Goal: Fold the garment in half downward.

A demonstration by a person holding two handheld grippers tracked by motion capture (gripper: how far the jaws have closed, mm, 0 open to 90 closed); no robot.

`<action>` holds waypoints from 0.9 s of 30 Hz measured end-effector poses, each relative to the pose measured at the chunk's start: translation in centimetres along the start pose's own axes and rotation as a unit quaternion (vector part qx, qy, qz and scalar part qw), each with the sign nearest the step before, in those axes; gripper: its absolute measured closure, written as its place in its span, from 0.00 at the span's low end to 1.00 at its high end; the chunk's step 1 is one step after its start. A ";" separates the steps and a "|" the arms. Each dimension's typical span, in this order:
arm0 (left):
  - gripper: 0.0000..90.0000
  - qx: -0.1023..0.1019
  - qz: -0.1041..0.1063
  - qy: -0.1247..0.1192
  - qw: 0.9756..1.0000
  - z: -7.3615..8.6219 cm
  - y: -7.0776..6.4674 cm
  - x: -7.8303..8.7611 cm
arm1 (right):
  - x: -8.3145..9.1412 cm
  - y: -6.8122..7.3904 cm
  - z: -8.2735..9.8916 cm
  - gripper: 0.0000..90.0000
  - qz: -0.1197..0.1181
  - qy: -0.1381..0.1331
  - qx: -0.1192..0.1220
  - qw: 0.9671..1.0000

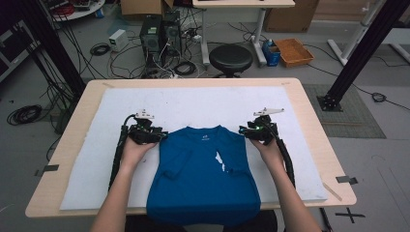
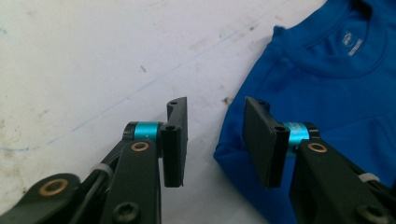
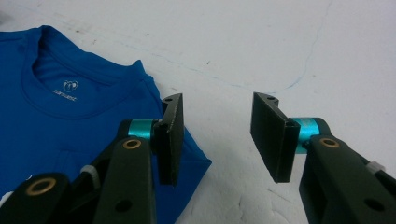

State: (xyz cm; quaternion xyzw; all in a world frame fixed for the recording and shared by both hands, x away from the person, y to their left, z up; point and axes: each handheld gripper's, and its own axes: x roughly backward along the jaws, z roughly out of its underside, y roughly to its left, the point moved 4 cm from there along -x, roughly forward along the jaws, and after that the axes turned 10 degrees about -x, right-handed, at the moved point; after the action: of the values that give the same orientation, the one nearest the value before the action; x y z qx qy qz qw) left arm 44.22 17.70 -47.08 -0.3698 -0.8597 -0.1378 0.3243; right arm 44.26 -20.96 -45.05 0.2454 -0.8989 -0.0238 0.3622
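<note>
**A:** What are you working on, biggest thing first?

**B:** I'm at a wooden table [image 1: 309, 113] with a white mat [image 1: 193, 104] over most of its top. On the mat lies a blue T-shirt [image 1: 203, 179], front up, collar away from me, hem hanging over the near edge of the table. Both sleeves are folded in onto the chest, and a small white patch shows near the middle.

**A:** Where are your hands?

**B:** One at each shoulder of the shirt. My left hand [image 1: 131, 152] holds the left gripper [image 1: 159, 137] at the shirt's left shoulder corner, and my right hand [image 1: 269, 150] holds the right gripper [image 1: 244, 130] at the right shoulder corner.

**A:** Is the left one holding anything?

**B:** No. In the left gripper view the left gripper [image 2: 215, 140] has its jaws partly open. One jaw stands over the bare mat [image 2: 93, 70], the other over the T-shirt [image 2: 327, 79], and the folded shoulder edge lies in the gap below. The pads are not pressing the cloth.

**A:** And the right?

**B:** Much the same. In the right gripper view the right gripper [image 3: 217, 137] is about half open: one jaw over the T-shirt [image 3: 70, 121] at its shoulder corner, the other over the mat [image 3: 280, 46]. Nothing is pinched.
</note>
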 end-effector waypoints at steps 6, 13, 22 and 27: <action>0.70 -0.001 -0.004 0.002 1.000 0.0 0.0 -0.1 | -0.3 0.2 0.0 0.61 0.007 -0.001 0.007 1.000; 0.72 -0.005 -0.002 0.004 1.000 -0.1 -0.3 -0.2 | -1.3 -0.2 0.4 0.66 0.000 0.032 -0.022 0.999; 0.69 -0.013 0.000 0.007 1.000 -0.2 -0.6 -0.3 | -2.3 0.6 0.9 0.69 0.004 0.060 0.020 0.998; 0.77 -0.023 -0.002 0.011 1.000 -0.3 -0.8 -0.3 | -2.3 0.7 1.0 0.79 0.013 0.060 0.036 0.997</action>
State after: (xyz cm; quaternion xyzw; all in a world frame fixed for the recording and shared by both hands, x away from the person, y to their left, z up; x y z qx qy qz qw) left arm 43.97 16.82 -47.07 -0.3735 -0.8537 -0.1622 0.3247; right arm 44.78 -19.43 -47.09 0.2476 -0.8787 0.0281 0.4071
